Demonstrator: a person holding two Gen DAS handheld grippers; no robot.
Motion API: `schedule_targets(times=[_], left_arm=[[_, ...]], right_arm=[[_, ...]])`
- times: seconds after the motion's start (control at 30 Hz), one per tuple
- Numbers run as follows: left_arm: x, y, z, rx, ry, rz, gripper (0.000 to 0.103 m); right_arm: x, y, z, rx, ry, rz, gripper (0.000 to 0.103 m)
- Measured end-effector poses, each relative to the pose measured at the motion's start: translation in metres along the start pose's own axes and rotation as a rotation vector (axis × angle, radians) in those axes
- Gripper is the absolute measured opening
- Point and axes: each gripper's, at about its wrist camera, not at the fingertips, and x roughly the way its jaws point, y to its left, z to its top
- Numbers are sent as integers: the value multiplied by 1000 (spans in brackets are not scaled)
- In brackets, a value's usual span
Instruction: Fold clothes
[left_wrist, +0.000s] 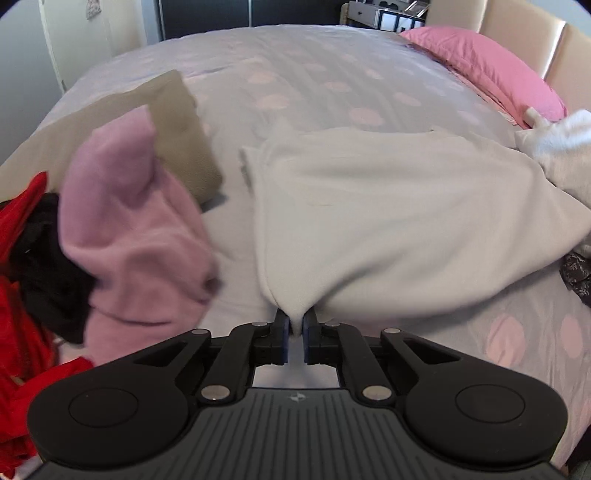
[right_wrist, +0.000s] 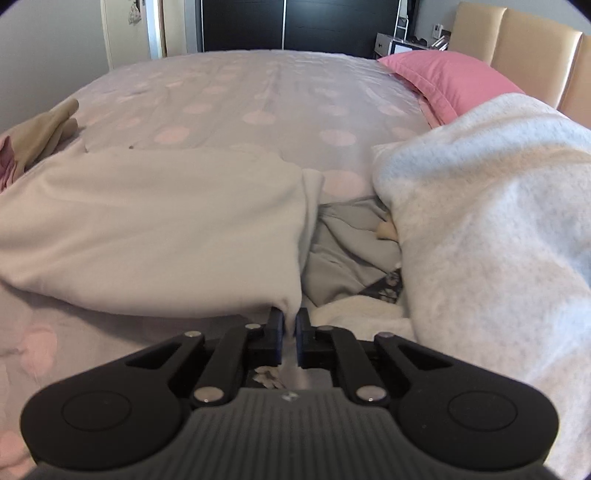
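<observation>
You have the left tongs (left_wrist: 294, 325) and right tongs (right_wrist: 290, 325) each clamped on a near corner of the pale grey soft cloth garment (left_wrist: 388, 206) lying on the dotted bed (left_wrist: 295, 66); next, judged, carry both corners forward evenly to fold.

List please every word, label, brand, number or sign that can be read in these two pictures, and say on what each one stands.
No readable words or numbers in either view.
A small round emblem sits on the ribbed grey body of the left gripper: a symbol only, no letters.
The same spot on the right gripper shows a blurred mark, not readable.
The pale cream cloth and the lilac dotted bed cover carry no text.
</observation>
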Motion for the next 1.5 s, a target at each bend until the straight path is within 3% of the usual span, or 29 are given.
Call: schedule_targets(times=[0.13, 0.33, 0.4, 0.43, 0.5, 0.53, 0.63, 0.73, 0.83, 1.0, 1.03, 1.07, 1.13, 1.17, 1.33, 1.5], left_arm=[[25, -5, -13, 47, 90, 16, 5], [47, -3, -33, 110, 207, 103, 8], [41, 0, -36, 129, 211, 159, 8], [36, 3, -35, 113, 196, 150, 8], [24, 5, -29, 75, 157, 119, 15], [18, 5, -25, 52, 133, 98, 23], [8, -1, -16, 8, 56, 52, 54], [13, -5, -7, -33, 25, 25, 56], [27, -3, -4, -77, 42, 29, 55], [44, 10, -9, -142, 96, -13, 43], [45, 11, -9, -149, 93, -14, 35], [43, 12, -9, -159, 78, -19, 18], [38, 12, -7, -167, 46, -32, 7], [35, 11, -5, -165, 30, -40, 5], [14, 6, 1, -116, 32, -20, 4], [31, 14, -10, -81, 115, 27, 4]], right_arm=[[19, 10, -14, -101, 107, -33, 6], [28, 4, -22, -114, 180, -62, 5], [25, -4, -23, -93, 184, -91, 3], [21, -8, -22, -73, 174, -94, 4], [10, -13, -15, -25, 124, -80, 9], [5, -15, -12, 1, 99, -68, 15], [-7, -19, -4, 104, 16, 12, 45], [-4, -19, 1, 215, -18, 86, 46], [12, -17, 5, 291, 4, 131, 46], [28, -13, 0, 312, 62, 159, 43], [31, -15, -2, 319, 74, 165, 43], [34, -17, -3, 331, 84, 170, 30], [35, -20, -3, 354, 94, 185, 13], [33, -21, -3, 361, 93, 191, 9], [7, -20, 6, 307, 89, 189, 6], [25, -21, -13, 267, 199, 150, 5]])
